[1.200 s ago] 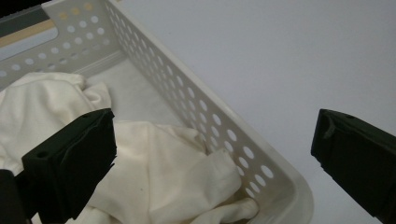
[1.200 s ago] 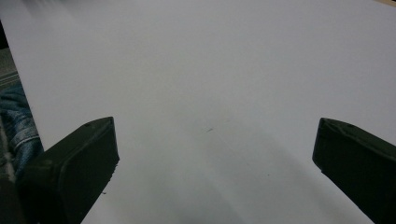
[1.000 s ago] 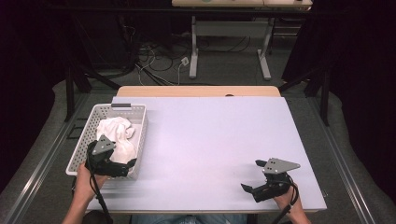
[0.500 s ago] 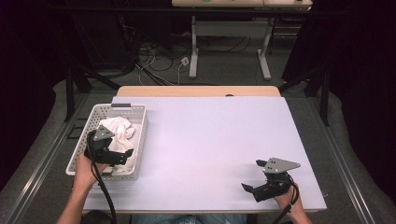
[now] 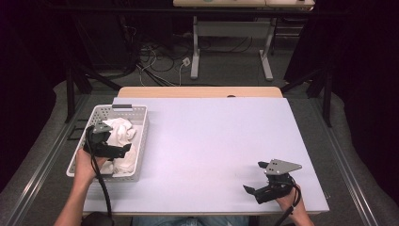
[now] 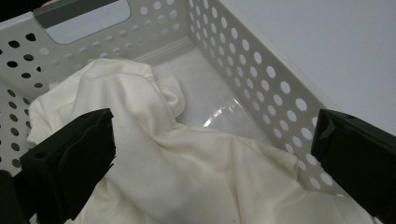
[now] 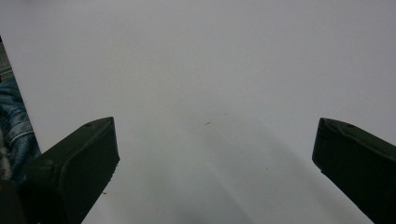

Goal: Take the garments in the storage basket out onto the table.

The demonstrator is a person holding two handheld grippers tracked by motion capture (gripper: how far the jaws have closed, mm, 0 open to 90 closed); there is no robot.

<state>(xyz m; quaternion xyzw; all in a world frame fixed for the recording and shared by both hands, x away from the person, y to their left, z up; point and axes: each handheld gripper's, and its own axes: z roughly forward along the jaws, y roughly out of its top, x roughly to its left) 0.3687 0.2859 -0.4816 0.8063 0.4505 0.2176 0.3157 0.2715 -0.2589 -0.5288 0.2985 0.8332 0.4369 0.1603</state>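
Note:
A white perforated basket (image 5: 141, 123) stands at the table's left side, with a crumpled cream cloth (image 5: 123, 132) lying in it. My left gripper (image 5: 123, 149) hovers open over the basket's near half, just above the cloth. In the left gripper view the cloth (image 6: 187, 168) spreads between the two wide-apart jaws, and the basket wall (image 6: 261, 79) runs past on the right. My right gripper (image 5: 251, 190) rests low near the table's front right, open, with only bare table (image 7: 210, 93) between its jaws.
The white tabletop (image 5: 211, 141) stretches wide between the basket and the right gripper. A wooden strip (image 5: 197, 92) borders the far edge. Beyond it are cables and table legs (image 5: 195, 47) on the floor. The basket has a grey handle slot (image 6: 84, 14) at its far end.
My left gripper has moved forward from the basket's near edge to over the cloth inside it. The right gripper has stayed put.

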